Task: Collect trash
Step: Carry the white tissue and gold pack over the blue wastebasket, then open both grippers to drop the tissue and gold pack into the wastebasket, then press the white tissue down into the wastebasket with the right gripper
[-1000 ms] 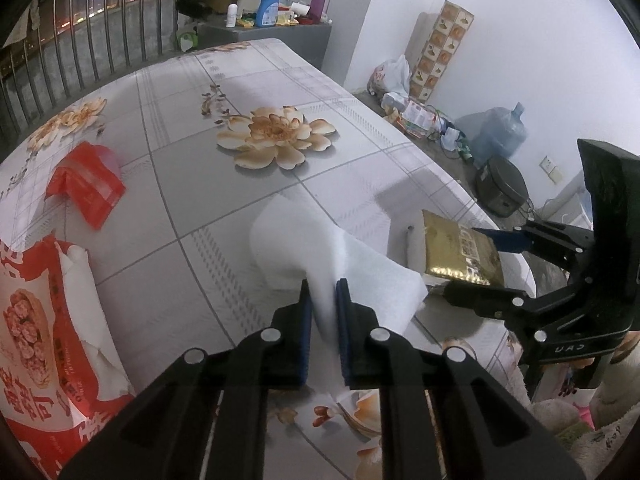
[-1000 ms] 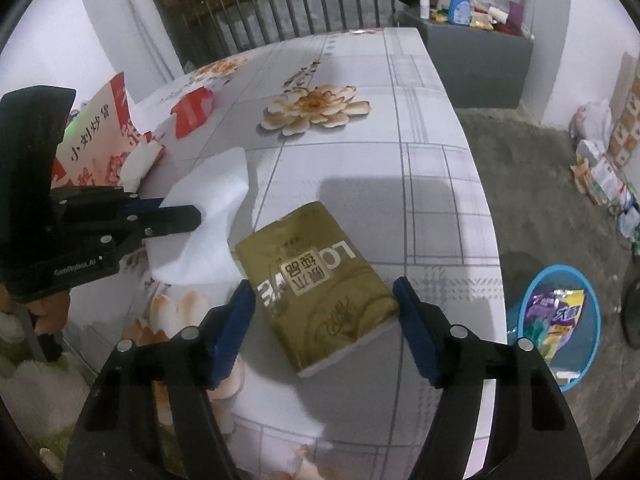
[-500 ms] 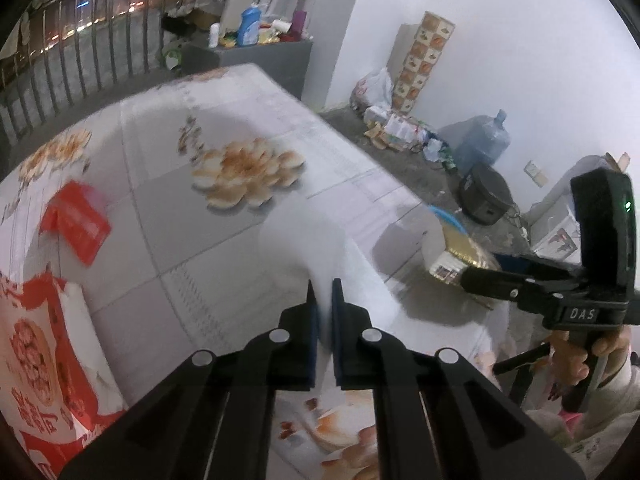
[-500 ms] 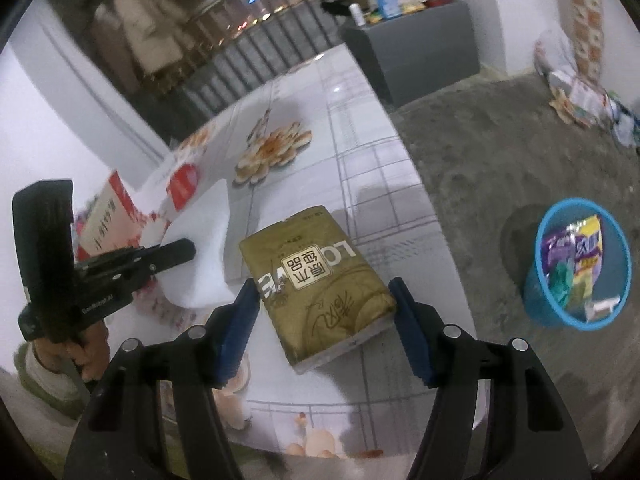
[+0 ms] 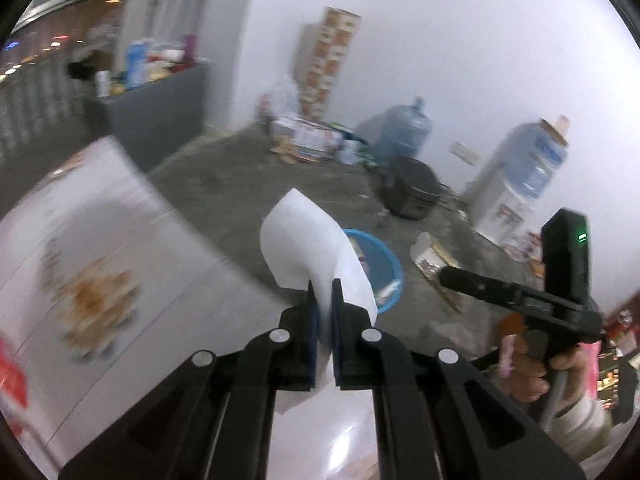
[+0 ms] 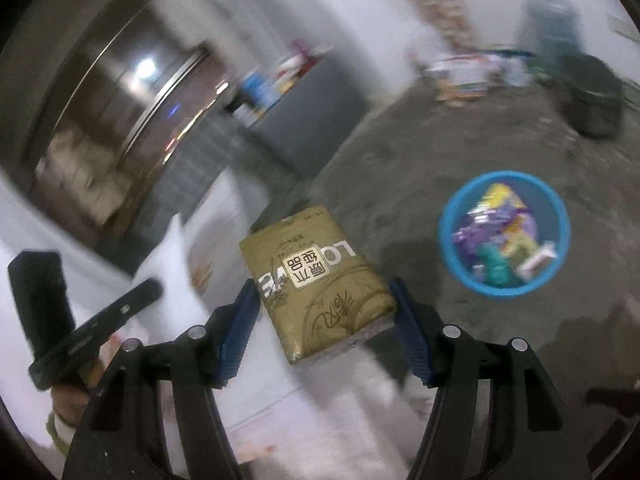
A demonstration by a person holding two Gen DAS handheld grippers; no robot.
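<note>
basin on floor, right of table.

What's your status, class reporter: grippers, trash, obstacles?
Left gripper shut on white tissue. Right gripper clamped on gold tissue pack. Both lifted off table, blue bin on floor ahead. Nothing seen in the way.
</note>
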